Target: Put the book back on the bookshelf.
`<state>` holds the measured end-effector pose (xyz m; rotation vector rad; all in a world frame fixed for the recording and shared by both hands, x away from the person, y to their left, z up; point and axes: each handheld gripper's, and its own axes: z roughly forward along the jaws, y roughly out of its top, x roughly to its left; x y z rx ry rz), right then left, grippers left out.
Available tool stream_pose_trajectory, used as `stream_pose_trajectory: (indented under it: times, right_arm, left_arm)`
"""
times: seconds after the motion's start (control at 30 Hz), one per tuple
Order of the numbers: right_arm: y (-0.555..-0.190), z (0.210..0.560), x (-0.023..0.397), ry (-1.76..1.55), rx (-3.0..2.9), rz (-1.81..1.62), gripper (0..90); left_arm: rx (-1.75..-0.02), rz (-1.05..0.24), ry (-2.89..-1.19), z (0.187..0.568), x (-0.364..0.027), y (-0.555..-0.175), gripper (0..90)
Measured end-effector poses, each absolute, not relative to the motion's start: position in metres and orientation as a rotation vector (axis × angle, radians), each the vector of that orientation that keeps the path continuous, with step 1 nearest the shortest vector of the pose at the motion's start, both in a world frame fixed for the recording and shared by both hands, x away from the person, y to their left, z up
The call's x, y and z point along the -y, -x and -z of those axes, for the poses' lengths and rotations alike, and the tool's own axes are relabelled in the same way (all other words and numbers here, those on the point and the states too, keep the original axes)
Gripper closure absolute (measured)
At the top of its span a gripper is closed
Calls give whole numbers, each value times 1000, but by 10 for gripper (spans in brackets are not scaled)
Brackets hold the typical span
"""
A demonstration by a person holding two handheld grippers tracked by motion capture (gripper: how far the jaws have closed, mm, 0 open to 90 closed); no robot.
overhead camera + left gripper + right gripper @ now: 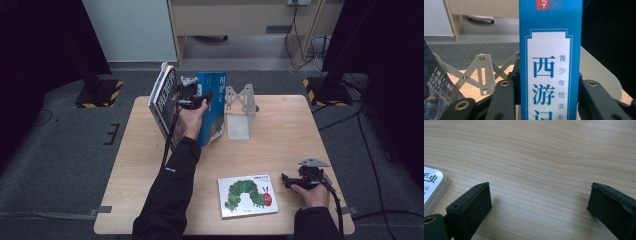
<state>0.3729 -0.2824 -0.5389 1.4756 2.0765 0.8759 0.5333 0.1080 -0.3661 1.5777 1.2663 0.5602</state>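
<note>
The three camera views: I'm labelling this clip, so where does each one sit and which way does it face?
High view: above the person's side, looking forward and down on the table; both forearms and grippers show.
Left gripper view: rides the left gripper, looking along its jaws clamped on the blue book.
Right gripper view: rides the right gripper, looking down at bare wood between open jaws.
Shared: the caterpillar book.

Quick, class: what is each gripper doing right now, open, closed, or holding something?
Left gripper: closed on the upright blue book.
Right gripper: open, nothing between its jaws, over the bare table beside the caterpillar book.
</note>
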Motion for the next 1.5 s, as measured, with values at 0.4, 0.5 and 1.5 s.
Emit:
stream_pose_trajectory:
  times: [0.4, 0.5, 1.5]
  right_arm:
    - [-373, 539, 282, -1474, -2075, -875, 47]
    - [-373, 539, 282, -1475, -2074, -875, 47]
    - [-372, 539, 281, -1480, -2073, -869, 46]
  left_arm:
    - [-1245, -597, -1549, 371, -99, -541, 611]
    - [-1230, -610, -1556, 372, -98, -538, 611]
    - [-1187, -650, -1661, 391, -129, -465, 603]
